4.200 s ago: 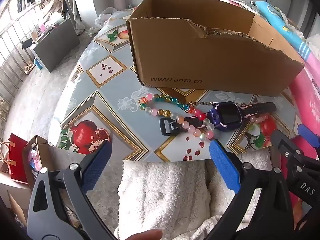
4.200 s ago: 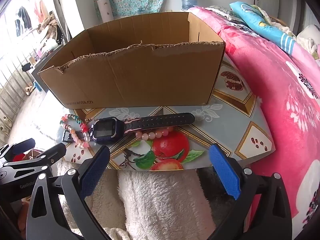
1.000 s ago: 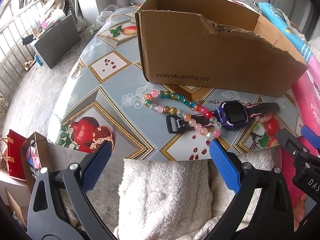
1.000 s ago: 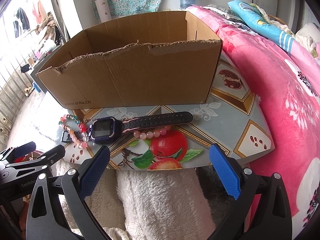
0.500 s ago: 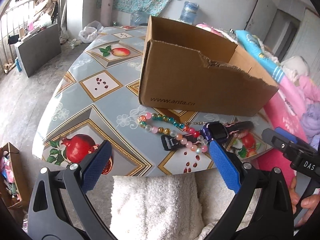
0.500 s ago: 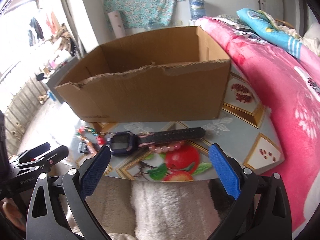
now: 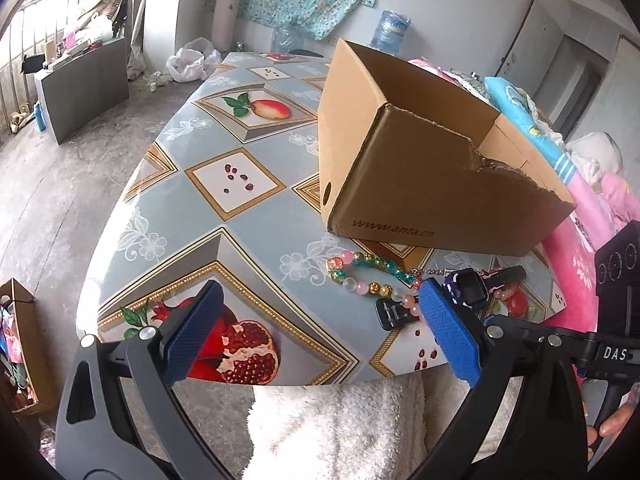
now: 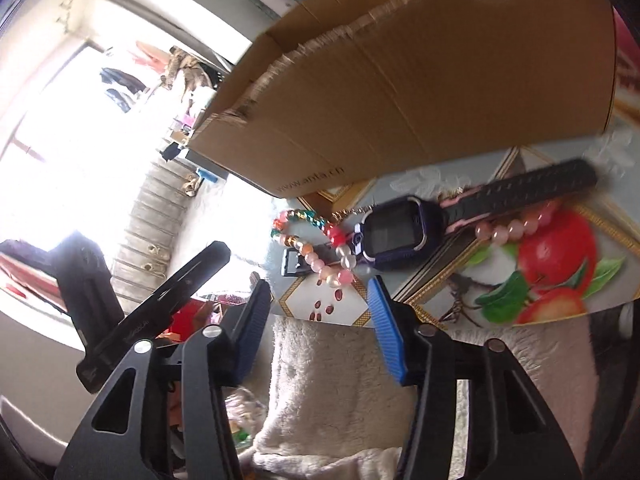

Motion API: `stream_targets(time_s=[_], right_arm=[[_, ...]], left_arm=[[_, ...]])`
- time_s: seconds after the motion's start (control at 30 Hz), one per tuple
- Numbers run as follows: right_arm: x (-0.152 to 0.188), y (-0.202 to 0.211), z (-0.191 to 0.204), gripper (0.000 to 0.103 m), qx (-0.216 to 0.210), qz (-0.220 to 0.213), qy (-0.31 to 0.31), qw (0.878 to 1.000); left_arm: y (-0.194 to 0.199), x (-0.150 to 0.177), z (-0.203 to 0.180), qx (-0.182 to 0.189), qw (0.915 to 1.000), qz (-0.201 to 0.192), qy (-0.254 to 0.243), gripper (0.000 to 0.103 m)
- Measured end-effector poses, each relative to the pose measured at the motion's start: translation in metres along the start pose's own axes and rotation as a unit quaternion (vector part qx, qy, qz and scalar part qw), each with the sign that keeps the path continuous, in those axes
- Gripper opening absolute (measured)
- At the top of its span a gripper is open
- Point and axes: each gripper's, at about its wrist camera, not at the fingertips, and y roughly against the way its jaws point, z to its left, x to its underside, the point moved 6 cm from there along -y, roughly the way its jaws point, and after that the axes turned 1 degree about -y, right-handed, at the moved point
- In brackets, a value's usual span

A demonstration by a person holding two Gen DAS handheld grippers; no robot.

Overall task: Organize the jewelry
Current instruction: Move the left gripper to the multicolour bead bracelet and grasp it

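A purple smartwatch (image 8: 400,232) with a black strap lies on the fruit-print table (image 7: 200,200), in front of an open cardboard box (image 7: 440,184). A bracelet of coloured beads (image 8: 304,224) lies across the watch's buckle end, and a pink bead strand (image 8: 516,226) sits under the strap. My right gripper (image 8: 316,286) hovers at the table edge just short of the beads. Its jaws are closing, with nothing between them. My left gripper (image 7: 320,286) is wide open over the table's near edge, left of the beads (image 7: 368,276) and the watch (image 7: 470,286).
A white fluffy cloth (image 7: 340,420) hangs below the table edge under both grippers. A pink blanket (image 7: 576,256) lies to the right of the table. Water bottles (image 7: 390,26) stand behind the box. A grey board (image 7: 80,84) and a carton (image 7: 20,340) stand on the floor at left.
My right gripper has tilted, rolled and come close to the watch and beads, and its jaws have narrowed. My left gripper has swung left, so the box's end wall shows.
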Motion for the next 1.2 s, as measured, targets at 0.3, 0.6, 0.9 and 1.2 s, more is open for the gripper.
stream_targets(time_s=[0.3,0.6,0.9,1.2], right_arm=[[-0.002,-0.020,-0.008,0.038,0.007,0.008,-0.070,0.997],[-0.002,-0.024,-0.004,0.033,0.015,0.013,-0.103,0.995],[-0.005,-0.038,-0.005,0.018,0.019,0.021,-0.115,0.993],[-0.016,-0.045,-0.007,0.018,0.015,0.020,-0.109,0.994]], left_arm=[[-0.012,-0.015,-0.005,0.014,0.9991,-0.009,-0.040,0.091],[-0.060,-0.025,-0.009,0.019,0.9959,0.056,-0.069,0.045],[-0.070,-0.016,-0.029,-0.042,0.9825,0.065,-0.170,0.026],[-0.063,-0.011,-0.025,-0.024,0.9856,0.081,-0.147,0.021]])
